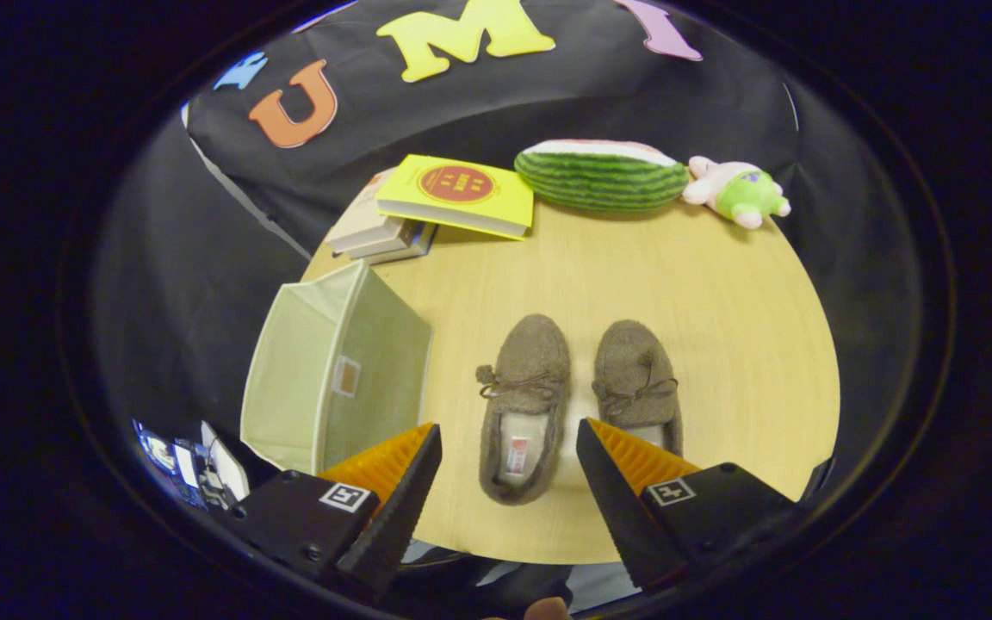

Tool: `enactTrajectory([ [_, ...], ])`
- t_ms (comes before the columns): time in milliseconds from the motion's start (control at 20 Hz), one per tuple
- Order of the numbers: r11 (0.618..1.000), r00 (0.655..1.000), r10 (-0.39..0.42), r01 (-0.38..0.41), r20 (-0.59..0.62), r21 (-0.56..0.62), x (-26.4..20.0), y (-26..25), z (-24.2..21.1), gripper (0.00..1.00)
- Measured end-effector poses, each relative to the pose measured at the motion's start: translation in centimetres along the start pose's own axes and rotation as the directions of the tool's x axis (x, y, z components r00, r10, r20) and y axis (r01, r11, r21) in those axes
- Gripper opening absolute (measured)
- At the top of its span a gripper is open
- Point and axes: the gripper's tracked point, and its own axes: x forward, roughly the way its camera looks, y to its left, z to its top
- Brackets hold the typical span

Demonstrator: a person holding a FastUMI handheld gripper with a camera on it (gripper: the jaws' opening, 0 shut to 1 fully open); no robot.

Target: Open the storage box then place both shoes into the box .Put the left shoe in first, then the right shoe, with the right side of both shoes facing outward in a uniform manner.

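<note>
Two brown fuzzy slippers lie side by side on the wooden table, toes pointing away from me. The left shoe [523, 405] sits just ahead of the gap between my fingers, its heel nearest me. The right shoe [636, 383] lies beside it, its heel partly hidden by my right finger [634, 469]. A pale green fabric storage box [337, 370] stands to the left of the shoes, beyond my left finger [388, 469], its lid closed. My gripper [509, 435] hovers above the near table edge, open, with nothing held.
At the far side of the table [720, 284] lie a stack of books with a yellow one on top [457, 194], a watermelon-shaped cushion [599, 176] and a small green and pink plush toy [737, 194]. Bare wood stretches right of the shoes.
</note>
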Motion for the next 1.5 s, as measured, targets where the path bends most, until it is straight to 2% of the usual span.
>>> enactTrajectory([
  [100, 1.000, 0.998, -0.021, 0.021, -0.061, -0.007, 2.0, -1.3, -0.8, 1.00],
  [450, 0.996, 0.968, 0.019, 0.004, -0.249, 0.093, 6.1, -2.1, -3.4, 0.94],
  [700, 0.987, 0.960, 0.038, 0.008, -0.279, 0.160, 8.3, -2.8, -4.0, 0.85],
  [950, 0.976, 0.946, 0.095, -0.027, -0.309, 0.218, 10.0, -2.5, -4.6, 0.53],
  [1200, 0.960, 0.943, 0.108, -0.017, -0.315, 0.279, 10.8, -3.4, -4.9, 0.29],
  [1400, 0.963, 0.942, 0.101, -0.011, -0.321, 0.271, 10.6, -3.4, -5.0, 0.18],
  [1450, 0.960, 0.941, 0.106, -0.013, -0.321, 0.280, 10.4, -3.2, -5.0, 0.10],
  [1500, 0.959, 0.938, 0.117, -0.021, -0.325, 0.283, 10.0, -2.9, -5.3, 0.07],
])
